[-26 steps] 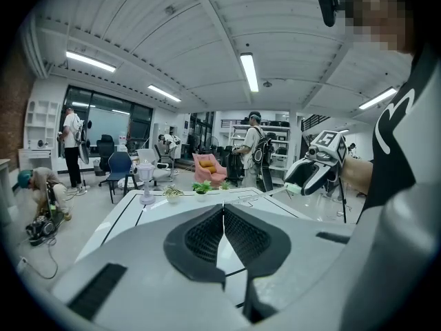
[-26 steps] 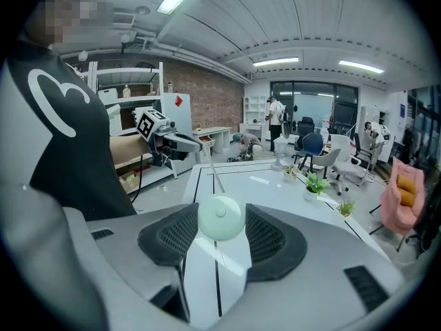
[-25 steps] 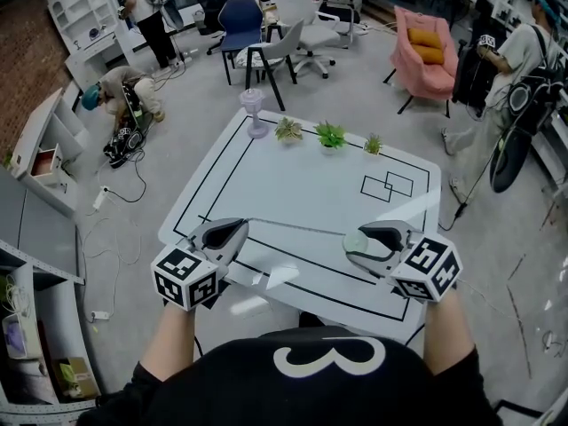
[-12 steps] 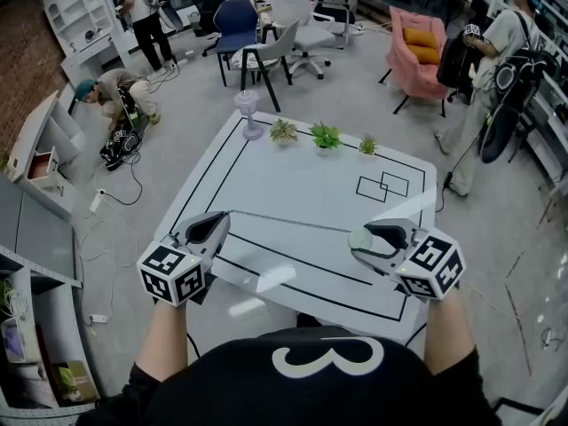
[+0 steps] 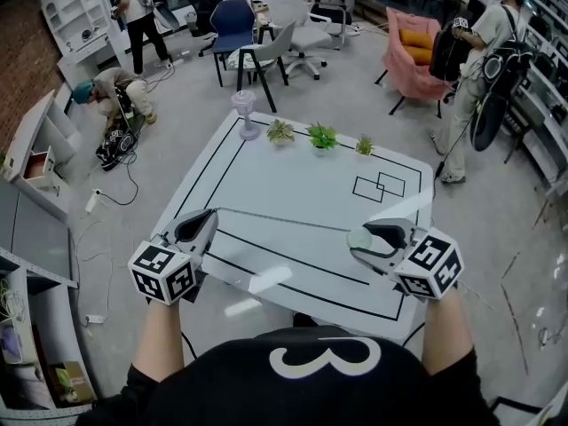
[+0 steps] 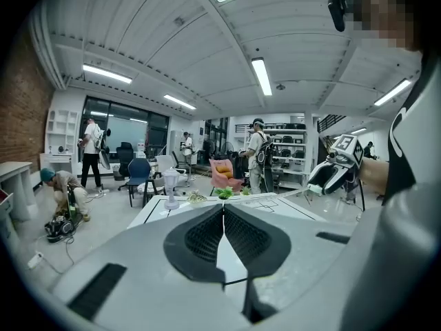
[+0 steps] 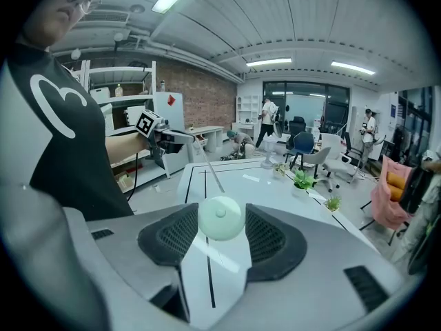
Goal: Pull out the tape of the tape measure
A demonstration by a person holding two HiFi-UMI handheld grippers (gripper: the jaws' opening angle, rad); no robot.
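Tape measure (image 7: pixel 220 218) is clamped between the wide-set jaws of the right gripper (image 5: pixel 373 232), over the near right of the table (image 5: pixel 293 176). The left gripper (image 5: pixel 206 216), jaws closed together on the tape (image 5: pixel 284 221) end, is further left than a second ago. The drawn-out span is longer.

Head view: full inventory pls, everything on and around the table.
table: 1, white with black lines, centre
potted plants: 3, green, table's far edge
lamp: 1, pale lilac, far left corner
tape measure: 1, pale green, in right gripper
tape: 1, thin, stretched between grippers
armchair: 1, pink, beyond table, right
chair: 1, blue, beyond table
people: at least 3, around room
left gripper: grey, fingers shut on tape
right gripper: grey, fingers on tape measure
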